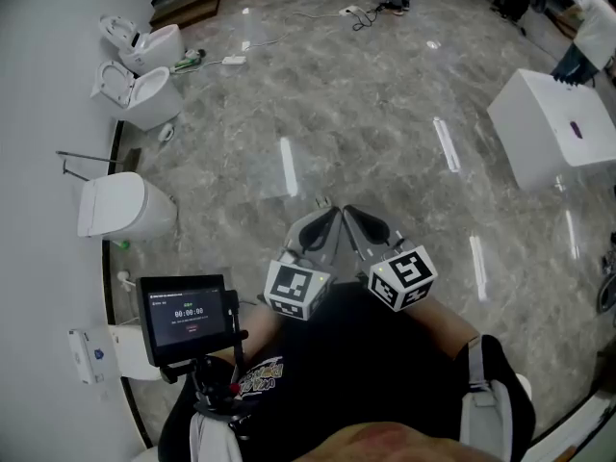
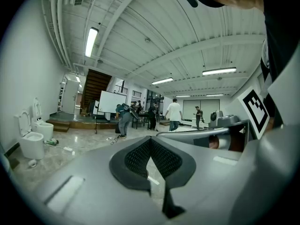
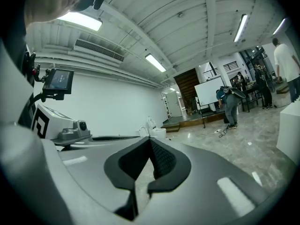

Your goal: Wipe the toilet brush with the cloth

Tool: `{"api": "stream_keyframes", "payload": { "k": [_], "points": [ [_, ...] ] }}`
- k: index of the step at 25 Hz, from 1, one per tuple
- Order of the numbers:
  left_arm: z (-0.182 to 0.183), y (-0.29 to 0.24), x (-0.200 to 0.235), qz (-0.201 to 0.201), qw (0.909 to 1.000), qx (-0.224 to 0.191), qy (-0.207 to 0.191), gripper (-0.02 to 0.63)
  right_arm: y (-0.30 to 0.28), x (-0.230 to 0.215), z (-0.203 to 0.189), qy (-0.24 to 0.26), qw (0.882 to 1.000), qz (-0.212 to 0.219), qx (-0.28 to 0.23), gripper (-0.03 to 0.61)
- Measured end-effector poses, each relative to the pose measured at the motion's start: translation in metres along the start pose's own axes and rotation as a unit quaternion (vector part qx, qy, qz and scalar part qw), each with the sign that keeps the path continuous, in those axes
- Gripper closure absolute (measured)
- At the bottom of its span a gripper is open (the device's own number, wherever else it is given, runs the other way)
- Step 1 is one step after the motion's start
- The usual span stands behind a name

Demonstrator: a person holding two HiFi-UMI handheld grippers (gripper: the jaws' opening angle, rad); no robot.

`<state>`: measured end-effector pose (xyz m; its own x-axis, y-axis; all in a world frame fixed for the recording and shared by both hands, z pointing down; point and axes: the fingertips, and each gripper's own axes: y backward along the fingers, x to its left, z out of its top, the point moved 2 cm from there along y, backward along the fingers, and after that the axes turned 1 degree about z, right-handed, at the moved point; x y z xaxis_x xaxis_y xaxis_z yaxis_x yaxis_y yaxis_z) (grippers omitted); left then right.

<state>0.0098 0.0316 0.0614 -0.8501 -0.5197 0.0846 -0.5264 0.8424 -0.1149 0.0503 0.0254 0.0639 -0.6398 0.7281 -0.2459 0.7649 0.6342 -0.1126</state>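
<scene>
I can make out neither a toilet brush nor a cloth in any view. In the head view both grippers are held close to the person's body, side by side and pointing forward over the marble floor. The left gripper (image 1: 327,207) is shut with nothing in it, and its pads meet at the tip in its own view (image 2: 151,139). The right gripper (image 1: 348,210) is shut and empty too, its pads together in its own view (image 3: 150,139). Each gripper's body shows at the edge of the other's view.
Three white toilets stand along the left wall: a closed one (image 1: 120,207) nearest, two open ones (image 1: 144,92) (image 1: 144,44) farther off. A white box (image 1: 556,128) stands at the right. A small screen (image 1: 188,316) is mounted at the person's chest. People (image 2: 174,114) stand far across the hall.
</scene>
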Motion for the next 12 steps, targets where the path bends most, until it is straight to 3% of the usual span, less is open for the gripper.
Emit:
{"api": "stream_keyframes", "payload": {
  "k": [12],
  "points": [
    [0.0001, -0.0002, -0.0005, 0.001, 1.0, 0.001, -0.003, 0.615, -0.0002, -0.001, -0.0009, -0.002, 1.0, -0.001, 0.001, 0.578]
  ]
}}
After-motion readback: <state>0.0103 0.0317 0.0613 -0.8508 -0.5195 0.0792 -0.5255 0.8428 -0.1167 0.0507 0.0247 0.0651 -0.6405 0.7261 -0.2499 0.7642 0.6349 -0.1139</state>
